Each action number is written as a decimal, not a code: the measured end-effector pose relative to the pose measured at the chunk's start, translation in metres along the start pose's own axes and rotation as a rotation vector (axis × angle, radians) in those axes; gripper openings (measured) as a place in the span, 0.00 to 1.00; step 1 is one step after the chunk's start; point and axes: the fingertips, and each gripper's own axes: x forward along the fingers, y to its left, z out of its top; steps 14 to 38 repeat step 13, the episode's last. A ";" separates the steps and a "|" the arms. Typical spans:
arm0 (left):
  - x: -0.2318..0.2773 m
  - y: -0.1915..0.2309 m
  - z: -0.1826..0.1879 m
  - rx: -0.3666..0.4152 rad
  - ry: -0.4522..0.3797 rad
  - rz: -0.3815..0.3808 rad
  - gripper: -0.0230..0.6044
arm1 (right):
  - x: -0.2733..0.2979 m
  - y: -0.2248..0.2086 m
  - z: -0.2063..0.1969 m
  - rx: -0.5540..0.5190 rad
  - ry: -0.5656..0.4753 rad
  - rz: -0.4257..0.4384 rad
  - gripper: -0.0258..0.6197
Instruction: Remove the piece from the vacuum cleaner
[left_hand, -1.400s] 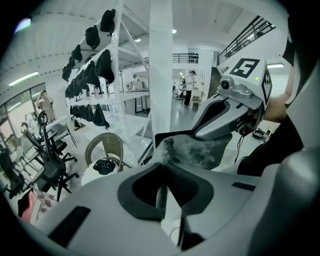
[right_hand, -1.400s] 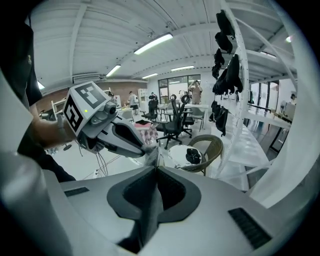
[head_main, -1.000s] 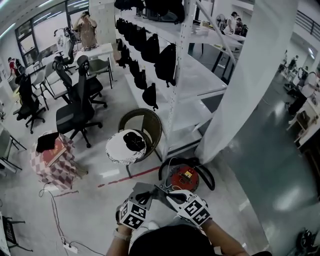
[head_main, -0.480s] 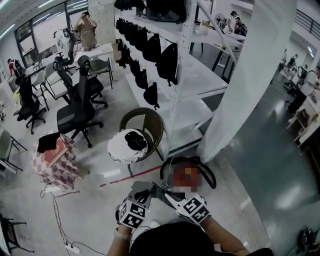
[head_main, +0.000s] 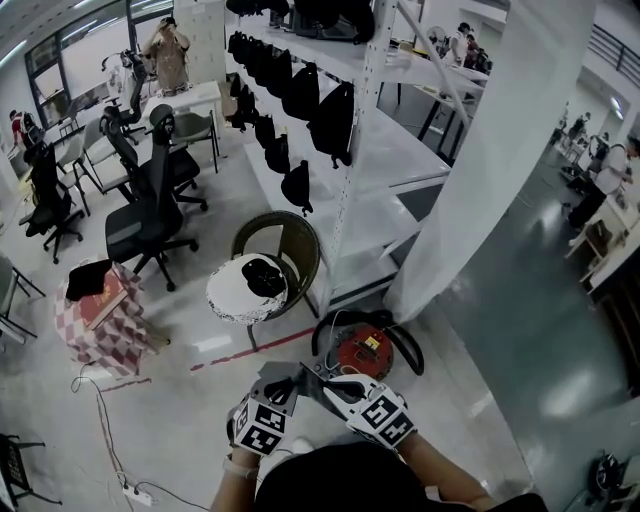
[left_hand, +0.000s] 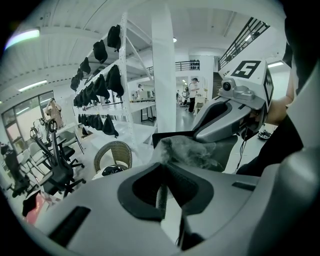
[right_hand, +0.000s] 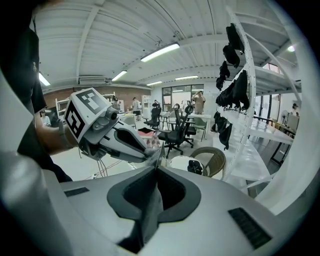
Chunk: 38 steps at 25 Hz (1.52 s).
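A flat dark grey piece (head_main: 292, 379) is held in the air between both grippers, just above the person's lap. Grey dust (left_hand: 187, 150) clings to its far edge. My left gripper (head_main: 288, 390) is shut on one side of the piece and my right gripper (head_main: 328, 383) on the other. In the left gripper view the jaws (left_hand: 162, 187) pinch the thin plate edge-on, and the right gripper (left_hand: 200, 136) shows beyond it. In the right gripper view the piece (right_hand: 151, 202) runs between the shut jaws. The round red vacuum cleaner (head_main: 362, 350) with its black hose lies on the floor just ahead.
A wicker chair (head_main: 285, 245) with a round white cushion stands left of the vacuum. A white shelf rack (head_main: 355, 150) hung with black bags and a white pillar (head_main: 480, 170) rise behind. Office chairs (head_main: 150, 215), a chequered box (head_main: 105, 320) and floor cables (head_main: 105, 420) lie to the left.
Both grippers keep their hold on the piece in about the same place. Only the head view has shifted slightly.
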 end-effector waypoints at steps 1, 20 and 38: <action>0.000 0.000 0.000 0.001 0.001 -0.001 0.11 | 0.000 0.000 -0.001 -0.001 0.001 -0.001 0.10; 0.007 -0.001 0.001 -0.002 0.008 -0.012 0.11 | 0.001 -0.007 -0.005 0.010 0.004 -0.001 0.10; 0.007 -0.001 0.001 -0.002 0.008 -0.012 0.11 | 0.001 -0.007 -0.005 0.010 0.004 -0.001 0.10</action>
